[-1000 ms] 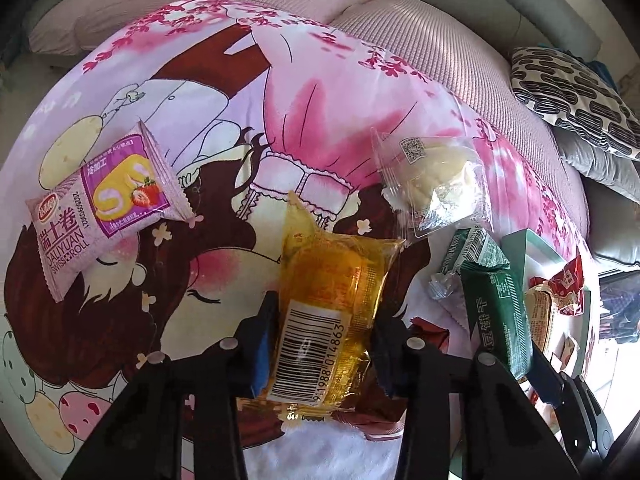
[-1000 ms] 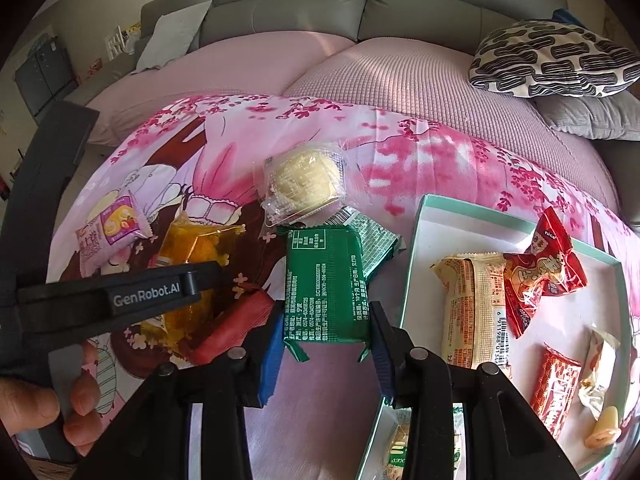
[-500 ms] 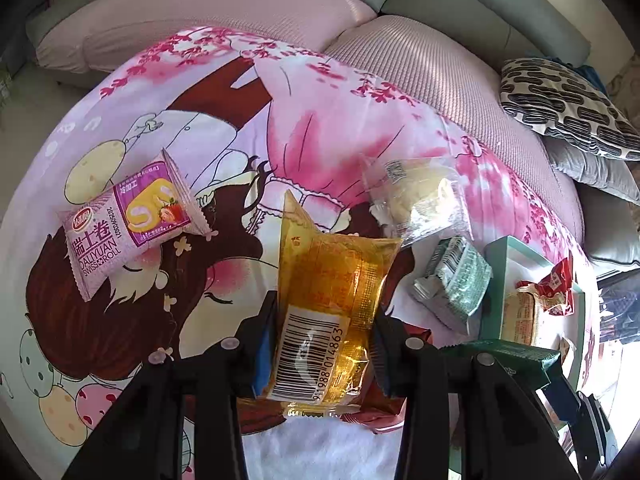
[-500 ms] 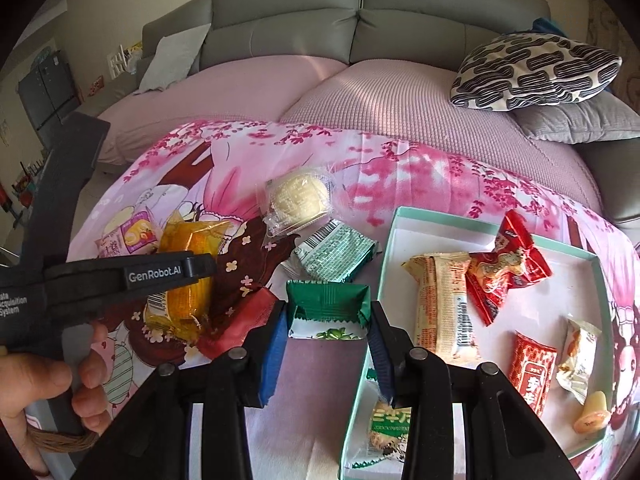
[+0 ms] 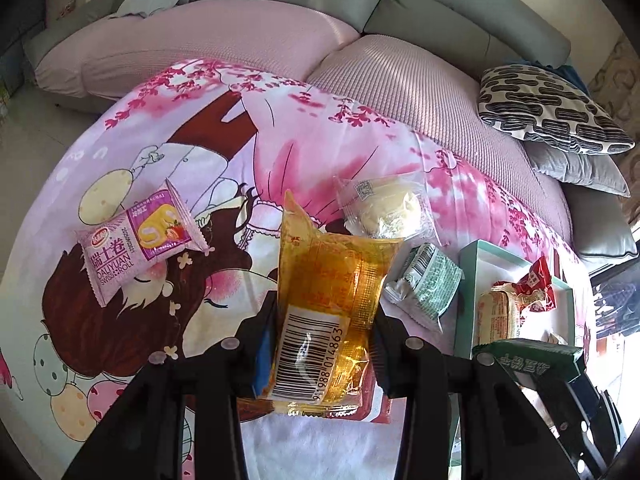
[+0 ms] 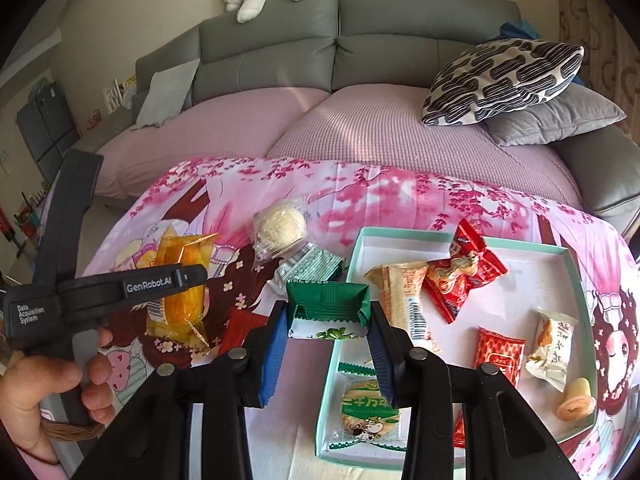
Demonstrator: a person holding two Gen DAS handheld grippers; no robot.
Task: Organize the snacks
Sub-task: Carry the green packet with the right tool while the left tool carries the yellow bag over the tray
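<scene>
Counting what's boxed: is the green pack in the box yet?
No: the green pack hangs clamped in the right gripper, above the box edge.

Yellow see-through packet [image 5: 332, 312] had a white barcode panel. Green packet [image 6: 326, 300] was dark green with a white edge. Purple packet [image 5: 138, 240] was pink and purple with a strawberry print. Tray [image 6: 576, 280] was white inside with a teal rim. Cloth [image 5: 312, 148] was pink with a cartoon and blossoms. Cushion [image 6: 504, 80] was white with black dashes.

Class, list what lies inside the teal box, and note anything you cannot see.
In the teal box: a beige wafer pack, red wrappers, a green cow-print packet, a white packet, a jelly cup. The right gripper hides part.
</scene>
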